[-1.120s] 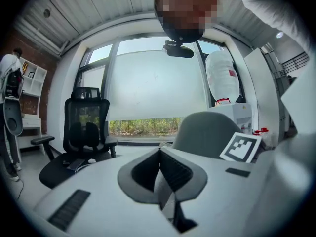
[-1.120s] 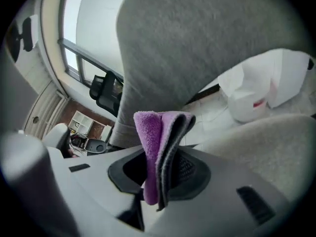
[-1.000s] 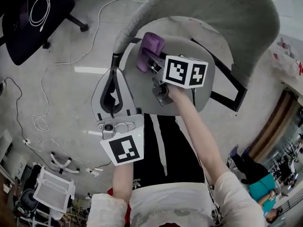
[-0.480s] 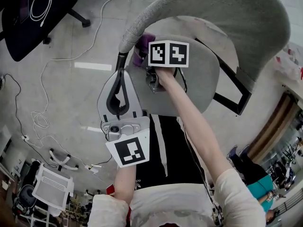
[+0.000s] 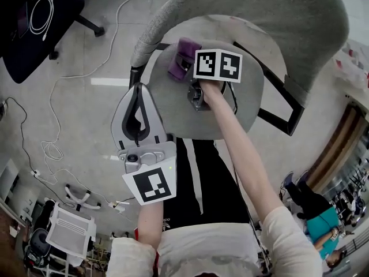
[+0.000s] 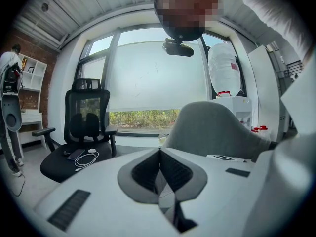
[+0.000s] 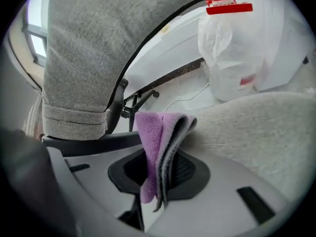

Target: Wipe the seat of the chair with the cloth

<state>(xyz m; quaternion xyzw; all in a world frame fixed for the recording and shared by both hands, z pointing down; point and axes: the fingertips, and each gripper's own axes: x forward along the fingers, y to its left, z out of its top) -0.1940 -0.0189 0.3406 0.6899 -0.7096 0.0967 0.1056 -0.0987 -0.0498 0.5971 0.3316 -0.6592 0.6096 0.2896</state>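
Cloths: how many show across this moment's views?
1. The cloth, purple, is clamped in the right gripper, at the seat edge below the backrest. Another could lie hidden under the person's arms.

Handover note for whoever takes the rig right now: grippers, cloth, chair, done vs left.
Right gripper: shut on the folded purple cloth, at the far left corner of the chair seat, near the backrest.
Left gripper: shut, empty, held beside the seat's left edge.
Done: cloth is gripped and brought to the seat. No wipe marks show, so the wiped area cannot be judged.
Left: sweep the cloth across the seat, probably from the backrest toward the front.
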